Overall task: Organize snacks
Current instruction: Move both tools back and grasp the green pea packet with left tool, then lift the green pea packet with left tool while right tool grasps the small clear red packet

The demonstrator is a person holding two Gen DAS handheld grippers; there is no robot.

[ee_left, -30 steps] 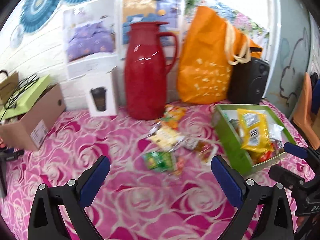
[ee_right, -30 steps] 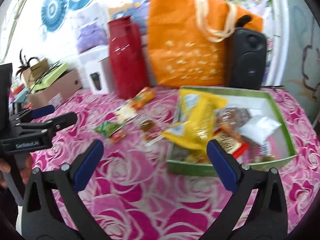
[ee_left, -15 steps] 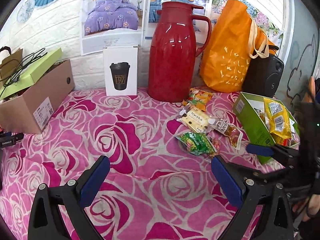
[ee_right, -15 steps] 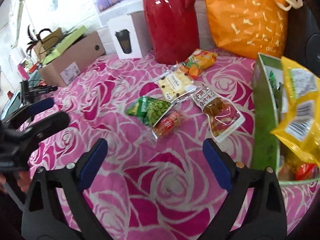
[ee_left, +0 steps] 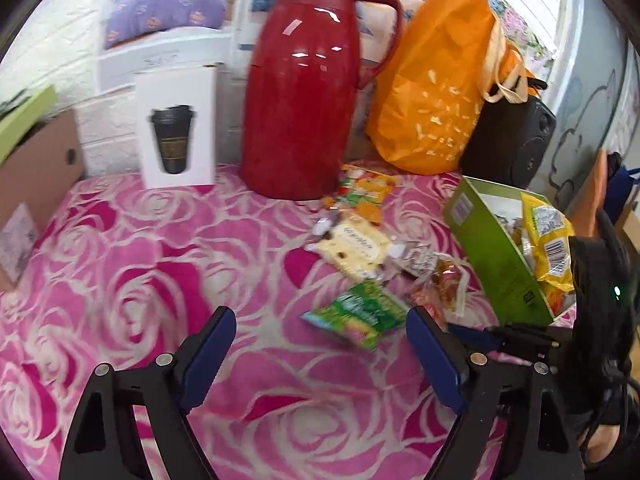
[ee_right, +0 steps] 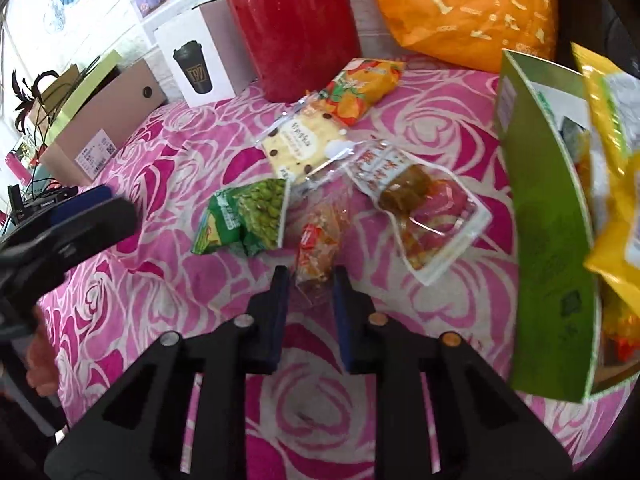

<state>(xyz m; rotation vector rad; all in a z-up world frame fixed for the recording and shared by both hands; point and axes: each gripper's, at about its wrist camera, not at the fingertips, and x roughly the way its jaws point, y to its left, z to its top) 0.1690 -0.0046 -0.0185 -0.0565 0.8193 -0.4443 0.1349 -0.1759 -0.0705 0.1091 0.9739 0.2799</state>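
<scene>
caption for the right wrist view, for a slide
Right hand-held gripper closing on a small red snack packet beside the green box.

You can read little here. The white carton (ee_right: 195, 62) by the red jug shows a printed dark cup whose label seems to say "T97". The yellow snack bag (ee_left: 548, 240) in the green box (ee_left: 494, 264) carries a barcode, digits too small. Chinese characters mark the cream biscuit packet (ee_right: 305, 144) and the clear pickle pouch (ee_right: 416, 200); they are too blurred to read.
</scene>
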